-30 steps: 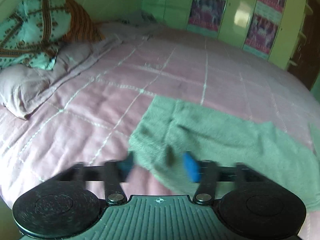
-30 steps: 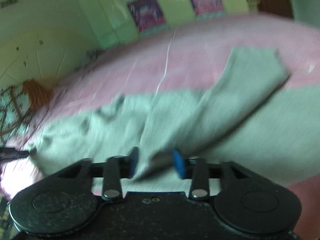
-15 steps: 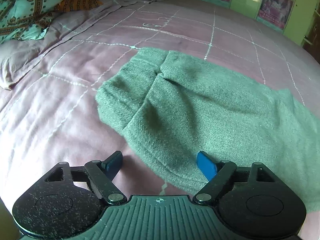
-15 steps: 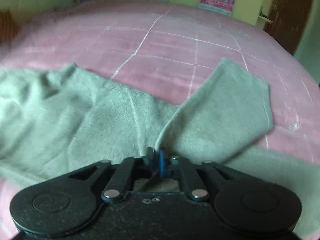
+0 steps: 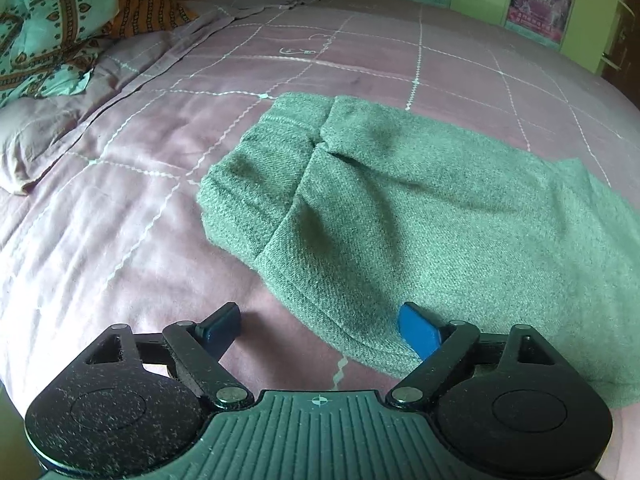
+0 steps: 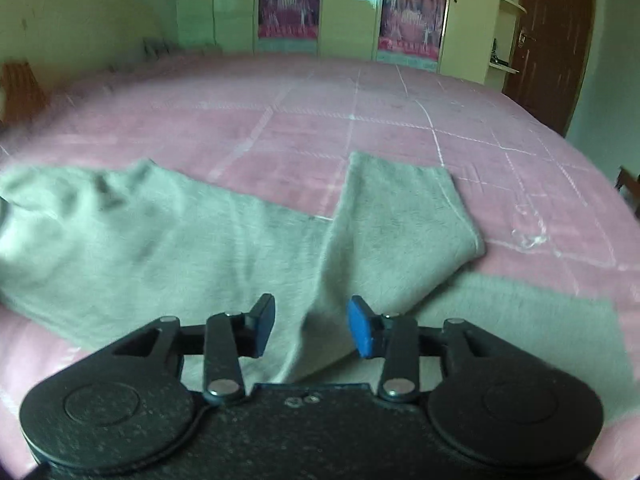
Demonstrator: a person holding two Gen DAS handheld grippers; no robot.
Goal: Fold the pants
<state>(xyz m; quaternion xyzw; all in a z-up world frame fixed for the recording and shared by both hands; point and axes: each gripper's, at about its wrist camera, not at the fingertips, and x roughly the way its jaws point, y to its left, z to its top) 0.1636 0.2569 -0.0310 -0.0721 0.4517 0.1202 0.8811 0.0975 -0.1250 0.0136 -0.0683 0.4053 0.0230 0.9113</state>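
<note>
Green pants (image 5: 420,208) lie flat on the pink bedspread (image 5: 120,220), their waistband end toward the left in the left wrist view. My left gripper (image 5: 320,326) hovers low over the near edge of the waist; its jaws are opening wide and the cloth's edge runs between them untouched. In the right wrist view the pants (image 6: 160,248) stretch leftward, with one leg (image 6: 400,216) folded back across the other. My right gripper (image 6: 312,326) is over that fold; its jaws are opening, with a raised ridge of cloth between the pads but not pressed.
Patterned pillows (image 5: 52,28) and a rumpled sheet lie at the far left of the bed. Green wardrobe doors with posters (image 6: 348,8) stand behind the bed, and a brown door (image 6: 556,40) is at the right. Bare bedspread (image 6: 320,120) stretches beyond the pants.
My left gripper dropped closer to the waist end and spread wider. My right gripper closed on the leg fold half a second ago and has now come apart, with the cloth lying loose.
</note>
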